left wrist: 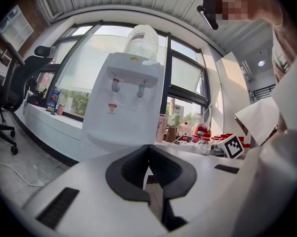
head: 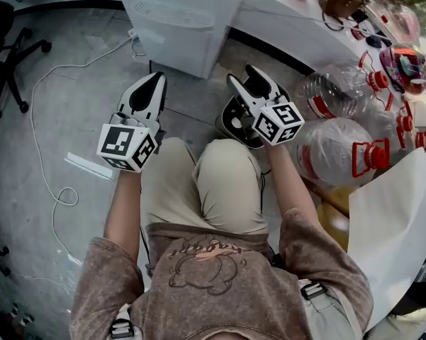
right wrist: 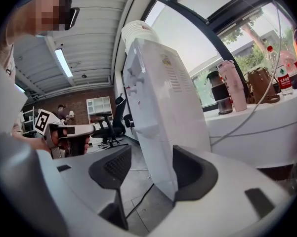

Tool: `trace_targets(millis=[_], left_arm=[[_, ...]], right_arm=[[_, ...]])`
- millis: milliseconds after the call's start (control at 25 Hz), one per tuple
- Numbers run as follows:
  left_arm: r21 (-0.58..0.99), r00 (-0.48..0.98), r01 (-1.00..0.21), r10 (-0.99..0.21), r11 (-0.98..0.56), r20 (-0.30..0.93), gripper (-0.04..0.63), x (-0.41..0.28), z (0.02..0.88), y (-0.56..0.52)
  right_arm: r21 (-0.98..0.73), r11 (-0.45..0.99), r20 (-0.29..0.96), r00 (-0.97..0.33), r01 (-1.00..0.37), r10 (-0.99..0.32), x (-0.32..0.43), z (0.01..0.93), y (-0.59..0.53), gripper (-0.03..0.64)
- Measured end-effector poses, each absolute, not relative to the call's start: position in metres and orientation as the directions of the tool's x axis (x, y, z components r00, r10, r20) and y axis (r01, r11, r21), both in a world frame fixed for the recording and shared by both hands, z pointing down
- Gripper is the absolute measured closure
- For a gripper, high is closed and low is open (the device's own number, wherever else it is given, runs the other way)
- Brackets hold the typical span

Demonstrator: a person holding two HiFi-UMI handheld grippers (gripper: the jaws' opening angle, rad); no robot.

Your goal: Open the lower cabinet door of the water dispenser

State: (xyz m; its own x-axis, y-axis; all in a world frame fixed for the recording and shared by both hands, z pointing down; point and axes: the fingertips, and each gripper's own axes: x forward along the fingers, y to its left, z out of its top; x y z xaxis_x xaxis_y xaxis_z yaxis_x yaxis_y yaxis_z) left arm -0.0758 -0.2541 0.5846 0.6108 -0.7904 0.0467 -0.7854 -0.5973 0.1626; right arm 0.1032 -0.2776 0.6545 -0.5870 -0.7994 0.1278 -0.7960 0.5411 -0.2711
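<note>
While a person faces the tall white plastic water dispenser standing on the floor at far centre, the right gripper is released, its jaws spread and empty, near the dispenser's right corner without touching it. The left gripper, further left, is clenched on nothing.

An office, with swivel chair and water dispenser.

water dispenser: smooth plastic | floor: matt | jug: glossy plastic
</note>
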Motion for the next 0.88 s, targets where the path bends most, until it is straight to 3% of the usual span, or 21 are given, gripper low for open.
trace_targets(millis=[880], left_arm=[[0.152,0.604,-0.794,-0.793,-0.589,0.081,0.578,-0.084,0.601,-0.245]], right_arm=[[-0.168,0.581,0.239,-0.605,-0.796,-0.759,0.071,0.716,-0.374,0.367]])
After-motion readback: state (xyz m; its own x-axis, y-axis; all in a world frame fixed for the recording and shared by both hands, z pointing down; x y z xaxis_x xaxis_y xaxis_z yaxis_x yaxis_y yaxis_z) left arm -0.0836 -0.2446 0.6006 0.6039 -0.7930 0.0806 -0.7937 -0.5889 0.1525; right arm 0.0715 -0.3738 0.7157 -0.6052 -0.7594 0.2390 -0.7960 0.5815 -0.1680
